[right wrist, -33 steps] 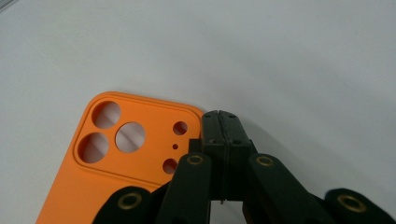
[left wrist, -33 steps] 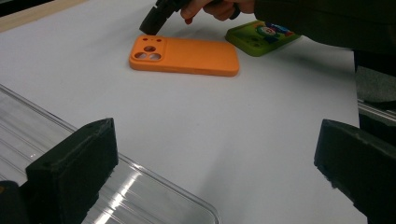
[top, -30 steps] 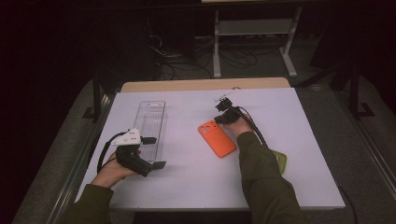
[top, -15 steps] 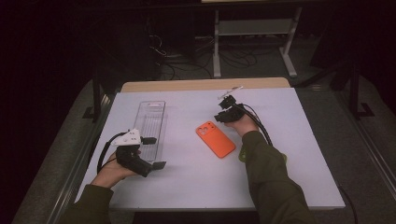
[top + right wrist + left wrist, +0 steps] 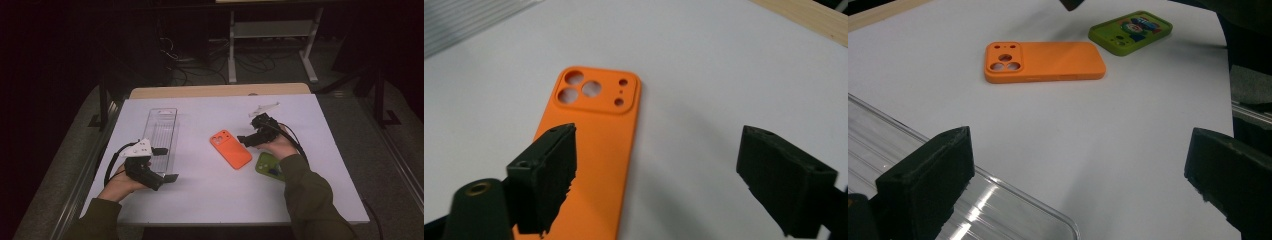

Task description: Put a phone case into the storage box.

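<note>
Set orange case [image 5: 230, 149] flat on table [image 5: 210, 200]; R gripper [image 5: 246, 140] jaws just opened, empty, to release it. L gripper [image 5: 169, 164] parked by clear tray [image 5: 161, 131], jaws apart, empty.

The right gripper [image 5: 243, 141] has let go of the orange phone case [image 5: 230, 149] and drawn off toward the right of the high view. Its jaws have just been opening, nothing between them. A green phone case [image 5: 269, 165] now lies uncovered at centre right.

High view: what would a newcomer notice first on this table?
The orange phone case lies flat in the middle of the white table, camera holes up. Just right of it hovers the right gripper, open and empty. A green case lies by that hand, and a clear tray on the left.
</note>
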